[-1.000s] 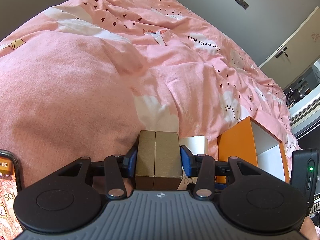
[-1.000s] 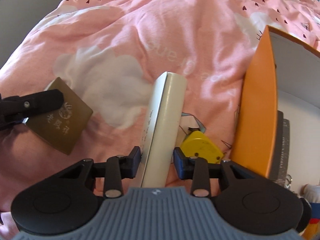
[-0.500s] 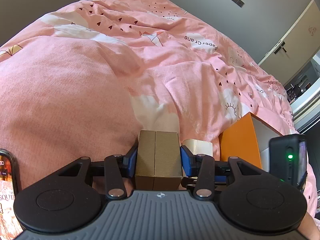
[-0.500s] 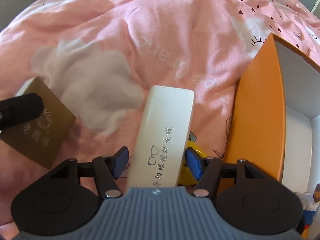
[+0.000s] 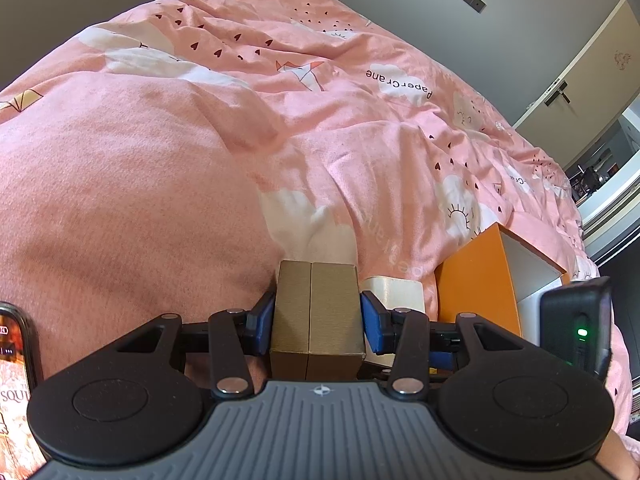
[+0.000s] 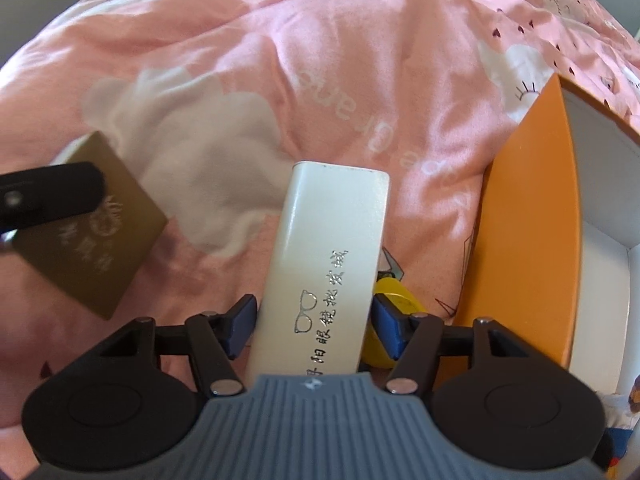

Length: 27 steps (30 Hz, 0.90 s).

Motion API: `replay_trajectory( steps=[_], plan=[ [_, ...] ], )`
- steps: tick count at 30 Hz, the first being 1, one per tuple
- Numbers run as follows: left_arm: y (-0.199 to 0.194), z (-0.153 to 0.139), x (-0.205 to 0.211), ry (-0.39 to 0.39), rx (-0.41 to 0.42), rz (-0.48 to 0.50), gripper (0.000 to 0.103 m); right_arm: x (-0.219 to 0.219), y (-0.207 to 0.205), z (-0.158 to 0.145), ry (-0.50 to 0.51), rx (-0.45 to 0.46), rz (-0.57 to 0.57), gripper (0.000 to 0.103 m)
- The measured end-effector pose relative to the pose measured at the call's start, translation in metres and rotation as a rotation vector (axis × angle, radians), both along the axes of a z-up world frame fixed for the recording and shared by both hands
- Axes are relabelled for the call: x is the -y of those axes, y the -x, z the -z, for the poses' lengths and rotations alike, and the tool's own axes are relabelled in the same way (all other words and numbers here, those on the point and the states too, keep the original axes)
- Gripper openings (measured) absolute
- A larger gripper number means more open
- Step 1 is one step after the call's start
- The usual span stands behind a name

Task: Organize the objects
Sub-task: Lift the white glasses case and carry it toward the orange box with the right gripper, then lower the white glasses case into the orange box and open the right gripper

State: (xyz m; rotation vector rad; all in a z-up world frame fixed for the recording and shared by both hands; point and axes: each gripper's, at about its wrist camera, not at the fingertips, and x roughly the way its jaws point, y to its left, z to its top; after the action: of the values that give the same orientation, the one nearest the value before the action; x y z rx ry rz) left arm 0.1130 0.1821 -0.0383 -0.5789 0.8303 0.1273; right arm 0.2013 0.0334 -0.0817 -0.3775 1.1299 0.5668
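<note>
**A:** Big pink bed [image 5: 168,208], orange box [image 6: 532,240] open on the right. How should the white glasses case [image 6: 328,264] go in?

**B:** Regrip first. The right gripper [image 6: 314,320] has just been opening; the case lies between loose jaws on the duvet, beside the box. It's tipped steeply down. The left gripper [image 5: 316,326], angled lower, is clenched on the gold box [image 5: 316,312].

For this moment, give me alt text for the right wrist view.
A white glasses case lies flat on a pink bedspread between the right gripper's blue fingers. An open orange box sits to its right; a gold box is at left.
</note>
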Motion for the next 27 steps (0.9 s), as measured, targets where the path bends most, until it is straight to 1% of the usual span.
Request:
replay_trajectory(
  steps=[4,7,12,16,19,21,24,27],
  plan=[
    [0.001,-0.004,0.001,0.020,0.005,0.001,0.051,0.007,0.010,-0.026,-0.038,0.035,-0.078,0.064],
    [0.002,-0.013,0.002,0.033,0.018,0.007,0.051,0.009,0.012,-0.050,-0.067,0.053,-0.137,0.064],
    [0.002,-0.039,0.009,0.045,0.077,0.041,0.051,0.022,0.020,-0.094,-0.093,0.127,-0.231,0.064],
    [-0.006,-0.064,0.025,0.046,0.137,0.102,0.051,0.046,0.016,-0.127,-0.087,0.171,-0.290,0.064],
    [-0.017,-0.081,0.043,0.044,0.175,0.161,0.051,0.065,0.009,-0.145,-0.038,0.223,-0.344,0.064],
    [-0.026,-0.091,0.058,0.037,0.197,0.208,0.051,0.083,0.007,-0.154,0.024,0.273,-0.397,0.064],
    [-0.044,-0.101,0.084,0.037,0.216,0.287,0.051,0.104,-0.001,-0.154,0.130,0.315,-0.467,0.064],
    [-0.063,-0.105,0.109,0.014,0.227,0.340,0.051,0.127,-0.017,-0.142,0.240,0.328,-0.533,0.064]
  ],
)
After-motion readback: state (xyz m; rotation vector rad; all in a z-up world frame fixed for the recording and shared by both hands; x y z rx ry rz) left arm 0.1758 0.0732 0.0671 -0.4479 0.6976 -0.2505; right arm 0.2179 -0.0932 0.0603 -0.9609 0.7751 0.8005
